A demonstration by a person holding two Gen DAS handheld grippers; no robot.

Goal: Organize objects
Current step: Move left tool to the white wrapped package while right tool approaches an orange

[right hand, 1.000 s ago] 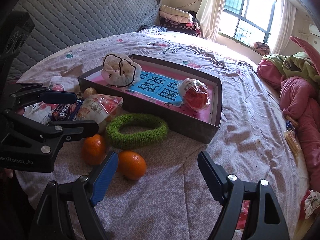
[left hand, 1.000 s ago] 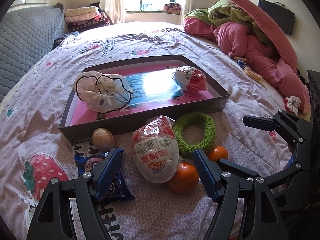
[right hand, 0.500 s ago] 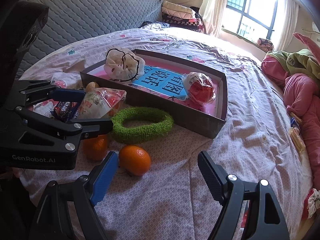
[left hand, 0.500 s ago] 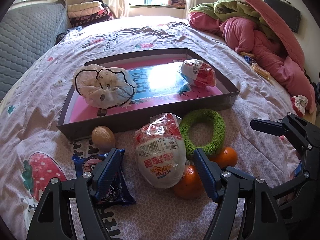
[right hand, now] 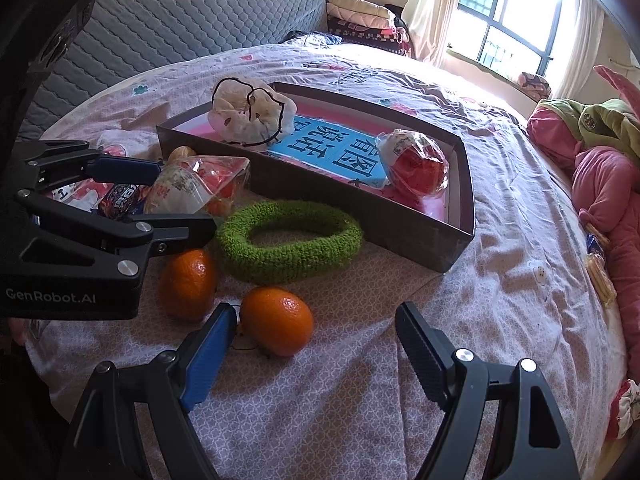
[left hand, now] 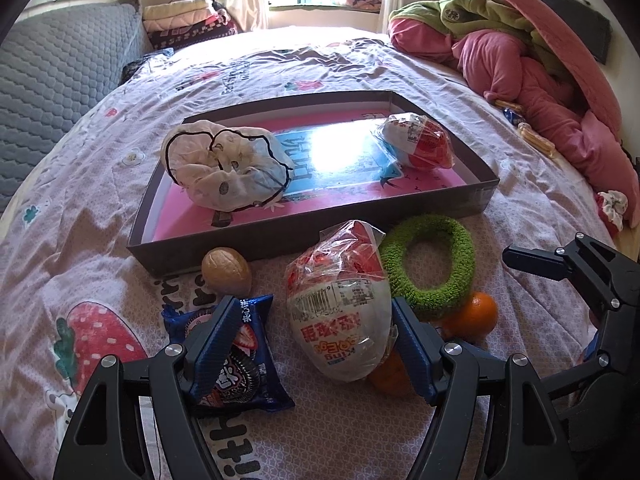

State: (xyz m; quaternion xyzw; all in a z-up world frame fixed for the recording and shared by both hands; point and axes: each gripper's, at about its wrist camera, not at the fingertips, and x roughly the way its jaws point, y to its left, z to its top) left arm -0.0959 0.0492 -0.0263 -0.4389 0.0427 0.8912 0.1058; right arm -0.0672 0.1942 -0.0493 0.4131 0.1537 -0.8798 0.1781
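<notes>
A large wrapped egg toy [left hand: 340, 312] lies on the bedspread between the fingers of my open left gripper [left hand: 312, 332]. Its right finger is at the wrapper and its left finger hangs over a blue cookie packet [left hand: 240, 376]. My right gripper [right hand: 316, 320] is open too, with one orange [right hand: 276, 320] between its fingers, close to the blue pad. A second orange [right hand: 188, 284] sits under the left gripper's finger. A green fuzzy ring [right hand: 288, 236] and a walnut [left hand: 226, 272] lie in front of the dark box [left hand: 280, 236]. The box holds a white cloth scrunchie [left hand: 224, 168] and another wrapped egg [left hand: 420, 144].
Rumpled pink and green bedding [left hand: 540, 80] is piled at the right side of the bed. A grey quilted headboard [right hand: 180, 12] stands on the left, with folded blankets [left hand: 180, 24] near the window. Small snack packets [right hand: 596, 264] lie by the pink bedding.
The left gripper has edged forward, so the egg toy sits deeper between its fingers. In the right wrist view the orange has come closer to the fingers. Both jaws stay wide.
</notes>
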